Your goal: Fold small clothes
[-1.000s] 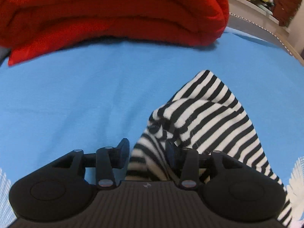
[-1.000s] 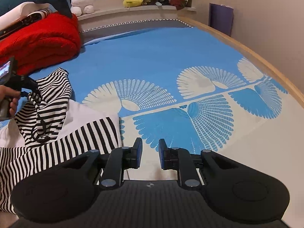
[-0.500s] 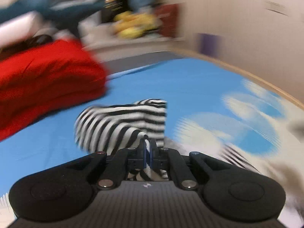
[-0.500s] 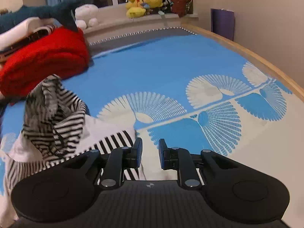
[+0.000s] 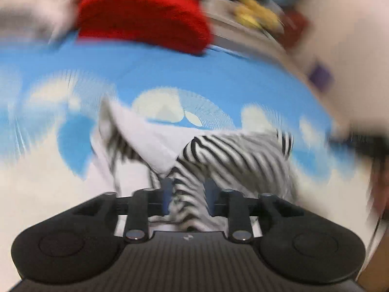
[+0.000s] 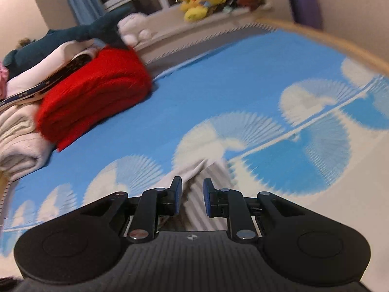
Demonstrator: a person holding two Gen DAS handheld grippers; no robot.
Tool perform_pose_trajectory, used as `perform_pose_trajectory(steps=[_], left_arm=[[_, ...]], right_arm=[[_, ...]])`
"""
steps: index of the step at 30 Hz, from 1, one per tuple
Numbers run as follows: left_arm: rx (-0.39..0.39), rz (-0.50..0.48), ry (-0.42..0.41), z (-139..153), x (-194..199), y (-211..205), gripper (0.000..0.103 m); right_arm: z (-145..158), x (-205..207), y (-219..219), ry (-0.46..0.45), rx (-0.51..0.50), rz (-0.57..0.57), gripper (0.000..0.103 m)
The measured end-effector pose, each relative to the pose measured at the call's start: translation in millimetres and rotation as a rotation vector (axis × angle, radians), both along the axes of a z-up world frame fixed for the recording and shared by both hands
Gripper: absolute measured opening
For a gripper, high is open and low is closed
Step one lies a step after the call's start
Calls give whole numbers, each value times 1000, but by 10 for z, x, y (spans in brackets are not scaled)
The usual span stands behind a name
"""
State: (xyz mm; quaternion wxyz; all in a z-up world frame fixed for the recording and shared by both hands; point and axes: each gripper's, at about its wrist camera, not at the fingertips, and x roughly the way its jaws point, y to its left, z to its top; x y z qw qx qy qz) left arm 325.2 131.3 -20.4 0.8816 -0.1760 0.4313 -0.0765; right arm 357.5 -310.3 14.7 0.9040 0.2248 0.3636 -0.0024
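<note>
A small black-and-white striped garment (image 5: 233,155) with a white inner side lies on the blue patterned bed sheet (image 5: 218,80). The left wrist view is blurred by motion. My left gripper (image 5: 188,194) stands open, with a striped fold of the garment lying between its fingers. My right gripper (image 6: 190,196) is open, its jaws on either side of a corner of the garment (image 6: 206,177), blurred to pale grey stripes. The right gripper shows as a dark blur at the right edge of the left wrist view (image 5: 364,146).
A folded red blanket (image 6: 94,97) lies at the back left of the bed, beside a cream blanket (image 6: 19,141) and a dark shark toy (image 6: 73,34). Yellow plush toys (image 6: 201,2) sit on the window ledge. A wooden bed edge (image 6: 328,46) runs along the right.
My left gripper has swung the striped fold over toward the right gripper and opened its jaws. My right gripper has moved left over the garment's corner and opened wider.
</note>
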Motion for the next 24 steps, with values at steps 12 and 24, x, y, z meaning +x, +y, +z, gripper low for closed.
perform_pose_trajectory(steps=[12,24], left_arm=[[-266,112,309,-673,447,33,43],[-176,-35,299,-595,320,-88,4]], right_arm=[[-486,353,692,161,84,223,41],[-446,326,1164,33,-104,438,16]])
